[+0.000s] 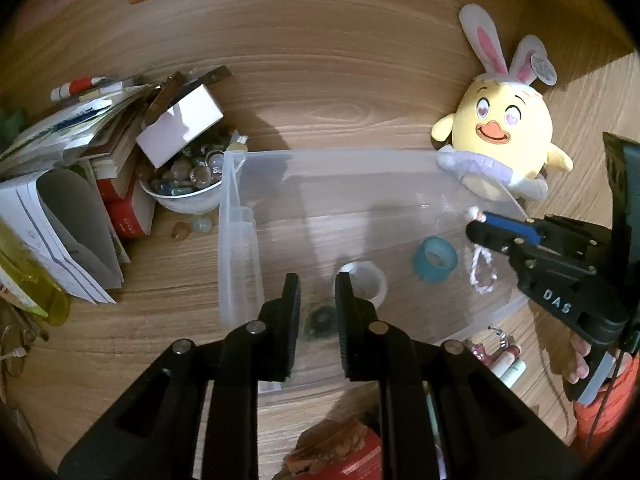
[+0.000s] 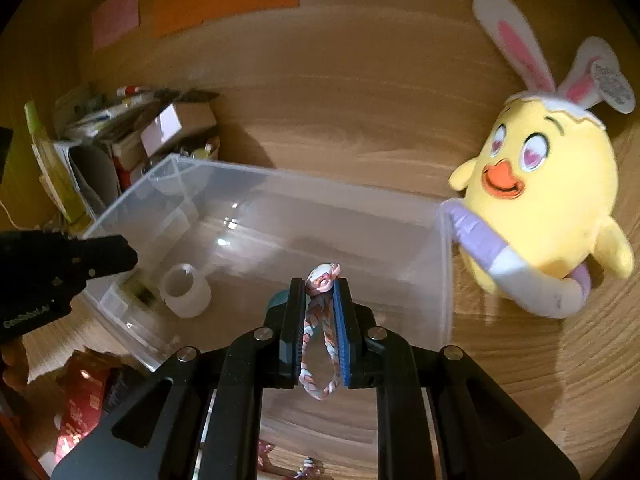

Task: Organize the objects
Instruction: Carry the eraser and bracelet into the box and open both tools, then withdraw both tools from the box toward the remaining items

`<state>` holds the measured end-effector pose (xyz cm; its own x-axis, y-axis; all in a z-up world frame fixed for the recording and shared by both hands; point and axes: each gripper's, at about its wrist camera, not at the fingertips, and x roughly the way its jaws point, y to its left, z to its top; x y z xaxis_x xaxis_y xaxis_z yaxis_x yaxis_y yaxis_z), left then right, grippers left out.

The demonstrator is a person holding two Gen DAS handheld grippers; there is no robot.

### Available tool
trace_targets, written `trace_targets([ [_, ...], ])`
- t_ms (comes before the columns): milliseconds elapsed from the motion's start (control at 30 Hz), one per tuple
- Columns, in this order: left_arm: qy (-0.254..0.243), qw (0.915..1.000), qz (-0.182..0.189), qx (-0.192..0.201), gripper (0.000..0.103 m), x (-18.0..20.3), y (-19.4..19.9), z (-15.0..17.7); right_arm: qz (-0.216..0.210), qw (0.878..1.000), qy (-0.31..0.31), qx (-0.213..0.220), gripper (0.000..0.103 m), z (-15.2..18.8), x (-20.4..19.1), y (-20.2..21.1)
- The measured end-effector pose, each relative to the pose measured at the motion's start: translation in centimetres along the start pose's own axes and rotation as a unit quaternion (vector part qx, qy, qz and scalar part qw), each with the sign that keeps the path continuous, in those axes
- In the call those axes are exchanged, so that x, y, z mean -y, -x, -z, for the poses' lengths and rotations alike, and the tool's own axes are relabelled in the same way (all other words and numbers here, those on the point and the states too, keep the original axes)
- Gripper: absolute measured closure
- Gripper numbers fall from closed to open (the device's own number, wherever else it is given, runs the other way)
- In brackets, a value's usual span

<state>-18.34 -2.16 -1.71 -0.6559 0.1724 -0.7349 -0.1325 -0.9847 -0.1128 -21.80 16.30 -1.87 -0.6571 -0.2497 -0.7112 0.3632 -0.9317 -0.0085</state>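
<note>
Right wrist view: right gripper [image 2: 318, 280] jaws clamped on a braided cord loop [image 2: 319, 332], pink, white and blue strands, knotted at top, held over the clear plastic bin [image 2: 444, 264]. Bin holds a white tape roll [image 2: 185, 290] and a teal tape roll [image 1: 435, 258]. Left gripper [image 1: 318, 284] jaws narrow, nothing between them, above the bin's near edge. Yellow plush chick [image 2: 552, 200] with bunny ears leans on the bin corner. Wood-grain surface [image 1: 340, 92].

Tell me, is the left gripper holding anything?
No, the left gripper has nothing between its fingers; it points into the bin.
</note>
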Motion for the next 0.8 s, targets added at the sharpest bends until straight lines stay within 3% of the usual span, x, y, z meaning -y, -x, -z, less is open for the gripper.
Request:
trace_targets([
  [133,-0.001,1.0000,0.001,-0.003,0.085,-0.1,0.1,0.0,-0.002,1.000,0.005,-0.013,0.090,0.3,-0.3,-0.6],
  [300,-0.003,1.0000,0.000,0.006,0.067,0.1,0.8,0.1,-0.006,1.000,0.006,-0.018,0.088,0.2,-0.4,-0.5],
  [433,-0.015,0.9997,-0.005,0.020,0.060,0.8,2.0,0.4,-0.006,1.000,0.010,-0.015,0.074,0.2,-0.7,0.4],
  [567,-0.016,0.9992,-0.009,0.037,0.042,1.3,3.5,0.6,0.000,1.000,0.013,0.003,0.049,0.2,-1.0,2.1],
  [800,-0.015,0.9977,-0.023,0.063,0.016,1.8,6.7,1.5,0.000,0.999,0.016,0.037,0.040,0.6,-1.7,6.0],
])
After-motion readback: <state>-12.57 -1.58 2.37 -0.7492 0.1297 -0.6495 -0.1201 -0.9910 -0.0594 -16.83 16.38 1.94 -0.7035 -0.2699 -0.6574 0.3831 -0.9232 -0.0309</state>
